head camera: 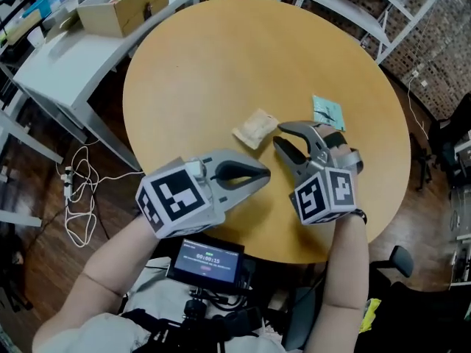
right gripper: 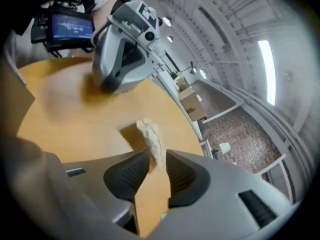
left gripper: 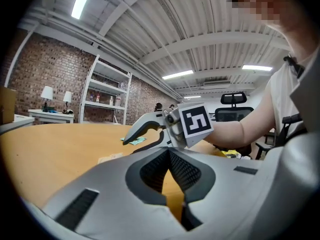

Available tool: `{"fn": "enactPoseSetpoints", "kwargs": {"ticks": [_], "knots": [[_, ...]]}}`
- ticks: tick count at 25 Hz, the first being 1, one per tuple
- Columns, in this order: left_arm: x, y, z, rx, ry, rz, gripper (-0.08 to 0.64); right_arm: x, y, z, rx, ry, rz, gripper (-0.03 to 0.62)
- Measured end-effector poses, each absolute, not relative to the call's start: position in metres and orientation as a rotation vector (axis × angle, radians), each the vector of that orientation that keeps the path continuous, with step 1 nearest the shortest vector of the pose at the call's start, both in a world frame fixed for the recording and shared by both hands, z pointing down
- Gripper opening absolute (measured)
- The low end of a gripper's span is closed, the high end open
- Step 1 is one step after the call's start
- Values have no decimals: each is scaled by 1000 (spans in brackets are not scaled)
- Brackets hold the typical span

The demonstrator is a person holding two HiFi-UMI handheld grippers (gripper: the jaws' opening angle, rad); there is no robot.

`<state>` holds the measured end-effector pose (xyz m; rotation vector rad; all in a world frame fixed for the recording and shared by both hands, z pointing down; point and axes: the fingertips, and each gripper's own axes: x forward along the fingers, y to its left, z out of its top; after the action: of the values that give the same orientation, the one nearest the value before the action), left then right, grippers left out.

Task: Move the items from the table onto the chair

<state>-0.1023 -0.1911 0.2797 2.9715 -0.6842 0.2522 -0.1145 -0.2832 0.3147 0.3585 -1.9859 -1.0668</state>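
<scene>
A smooth, round wooden table (head camera: 221, 65) fills the head view. At centre frame lies a crumpled beige packet (head camera: 256, 128), with a flat teal sachet (head camera: 328, 112) to its right. The right gripper (head camera: 278, 136) has its ribbed grey jaws partly apart around the packet's end, though I can't tell whether a pad touches it. The left gripper (head camera: 263, 175), at lower left, has its jaws together and empty.
</scene>
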Motion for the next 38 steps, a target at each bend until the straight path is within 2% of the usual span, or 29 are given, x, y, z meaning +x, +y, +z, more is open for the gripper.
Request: {"fn": "enactPoseSetpoints", "kwargs": {"ticks": [8,10,16,19,24,33,38], "knots": [[-98,-188,281,2997,-641,244,11,-134,-307,337,269,-1794,-1193,121],[-98,-186,281,3001,-624,245,11,-137,-306,328,318,-1793,-1237,31],[-101,-185,282,2994,-627,245,11,-119,-286,286,507,-1940,-1232,15],[-100,-184,282,2974,-636,238,11,-95,-269,266,651,-2199,-1031,15],[-90,-186,282,2958,-652,249,11,-51,-243,245,882,-2619,-425,15],[-18,-170,287,3030,-476,245,11,25,-213,220,1048,-2967,146,15],[18,-162,288,3062,-391,234,11,111,-196,189,1350,-3294,482,12]]}}
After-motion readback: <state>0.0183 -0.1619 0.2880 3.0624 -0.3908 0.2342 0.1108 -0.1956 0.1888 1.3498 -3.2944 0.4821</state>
